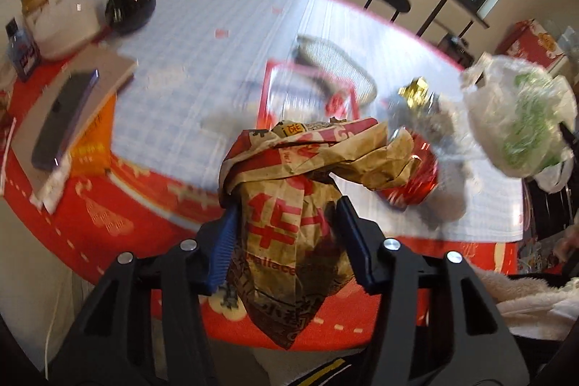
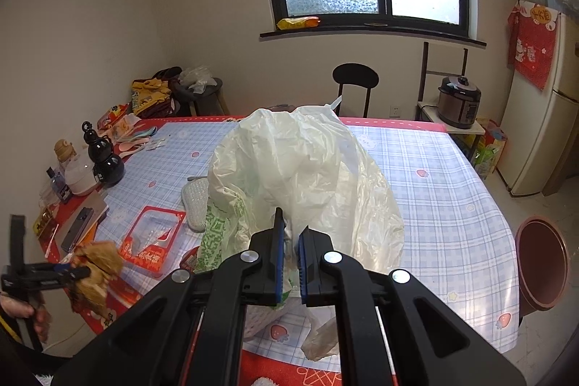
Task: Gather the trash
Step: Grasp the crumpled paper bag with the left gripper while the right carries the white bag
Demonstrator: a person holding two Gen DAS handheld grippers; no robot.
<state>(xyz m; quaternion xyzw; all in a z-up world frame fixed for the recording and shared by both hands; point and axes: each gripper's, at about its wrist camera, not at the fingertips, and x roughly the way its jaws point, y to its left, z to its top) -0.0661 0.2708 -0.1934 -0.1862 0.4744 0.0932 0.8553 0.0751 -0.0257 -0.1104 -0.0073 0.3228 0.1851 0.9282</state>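
Observation:
My left gripper (image 1: 286, 205) is shut on a crumpled brown and red paper food bag (image 1: 289, 190), held above the table's near edge; it also shows at the far left of the right wrist view (image 2: 96, 268). My right gripper (image 2: 289, 234) is shut on the white plastic bag (image 2: 307, 176) with green print, which billows up over the table; it shows at the right of the left wrist view (image 1: 521, 118). A crushed red can (image 1: 416, 176) and a clear red-edged tray (image 2: 152, 234) lie on the table.
The table (image 2: 434, 190) has a blue checked cloth. A black gourd bottle (image 2: 105, 154), white pot (image 2: 77, 176), phone (image 2: 77, 228) and grey mesh pad (image 2: 195, 205) are at the left. A reddish bin (image 2: 541, 263) stands on the floor at right. A chair (image 2: 354, 78) is behind.

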